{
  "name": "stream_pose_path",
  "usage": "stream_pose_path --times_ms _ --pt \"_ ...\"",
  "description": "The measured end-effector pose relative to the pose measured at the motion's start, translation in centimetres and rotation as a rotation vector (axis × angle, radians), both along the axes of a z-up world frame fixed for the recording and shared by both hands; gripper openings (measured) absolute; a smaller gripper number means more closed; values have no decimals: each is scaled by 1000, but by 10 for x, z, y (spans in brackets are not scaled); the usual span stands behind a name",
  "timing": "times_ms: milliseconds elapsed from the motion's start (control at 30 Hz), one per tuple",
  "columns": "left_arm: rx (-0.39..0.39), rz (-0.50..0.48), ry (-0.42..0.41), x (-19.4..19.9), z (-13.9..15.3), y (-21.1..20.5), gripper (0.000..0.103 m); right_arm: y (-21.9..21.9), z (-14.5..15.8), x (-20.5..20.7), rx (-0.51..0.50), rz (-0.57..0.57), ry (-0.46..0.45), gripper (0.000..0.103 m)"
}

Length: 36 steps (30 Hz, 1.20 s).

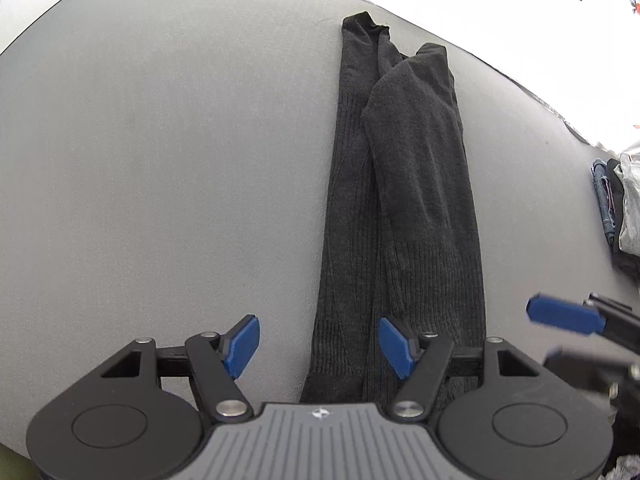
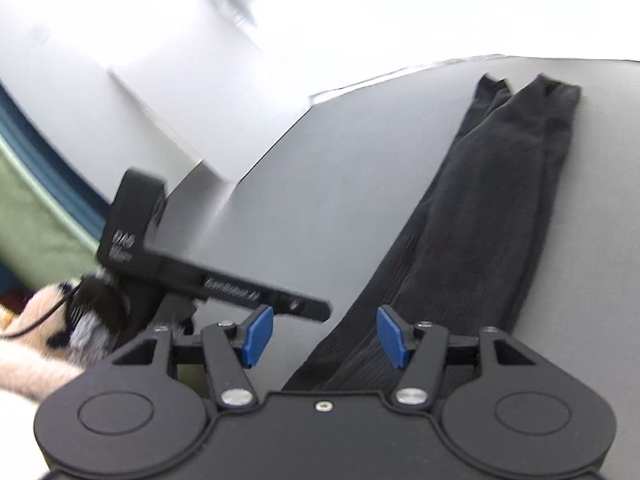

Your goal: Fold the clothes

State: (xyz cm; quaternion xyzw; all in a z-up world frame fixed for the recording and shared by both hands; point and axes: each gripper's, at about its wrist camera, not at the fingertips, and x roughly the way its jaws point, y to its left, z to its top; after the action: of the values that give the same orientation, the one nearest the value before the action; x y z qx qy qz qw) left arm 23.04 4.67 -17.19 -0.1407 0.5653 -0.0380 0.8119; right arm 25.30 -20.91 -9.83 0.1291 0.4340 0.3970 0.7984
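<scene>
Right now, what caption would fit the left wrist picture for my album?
Open left gripper over dark grey leggings lying lengthwise on a grey table.

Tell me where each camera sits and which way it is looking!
Left wrist view: sits on the left gripper, looking forward along its open blue fingers over the dark garment lying lengthwise on the grey table; the right gripper pokes in from the right edge.
Right wrist view: sits on the right gripper, tilted, facing the same garment; the left gripper's black body and the person's hand show at left.
Shared: the garment, the table, both grippers open.
</scene>
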Motion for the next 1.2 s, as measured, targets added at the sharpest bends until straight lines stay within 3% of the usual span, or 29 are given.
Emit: stream_pose_path --times_ms 133,200,400,467,500,567,600,633,700,867,1000,1067,1133,1200 --pt "-2 3 -25 19 4 1 67 -4 -1 41 -94 -137 -62 27" --pt "-3 3 -34 29 4 2 67 -5 -2 64 -123 -184 -86 19" --pt "-13 37 -56 50 3 6 68 -2 -14 167 -166 -302 -104 21" --pt "-25 63 -56 54 1 9 72 1 -22 202 -190 -342 -93 40" --pt "-27 75 -56 55 -1 10 72 4 -28 218 -204 -360 -94 56" --pt "-25 106 -46 59 -5 13 73 10 -40 245 -215 -340 -91 52" --pt "-26 116 -37 62 -8 14 73 14 -48 260 -221 -322 -82 43" --pt "-28 125 -27 64 -11 15 73 19 -57 273 -224 -307 -53 24" --pt "-33 143 -7 68 -16 18 72 24 -67 283 -207 -291 -6 3" --pt "-62 187 20 67 -25 24 72 32 -75 295 -212 -327 -28 3" --pt "-33 165 25 58 -28 21 72 33 -82 311 -244 -353 7 5" --pt "-20 144 24 50 -28 20 72 33 -80 307 -270 -362 37 14" --pt "-18 131 18 41 -27 20 72 29 -71 288 -282 -378 13 38" --pt "-20 115 21 33 -27 19 73 26 -61 257 -302 -389 -20 44"
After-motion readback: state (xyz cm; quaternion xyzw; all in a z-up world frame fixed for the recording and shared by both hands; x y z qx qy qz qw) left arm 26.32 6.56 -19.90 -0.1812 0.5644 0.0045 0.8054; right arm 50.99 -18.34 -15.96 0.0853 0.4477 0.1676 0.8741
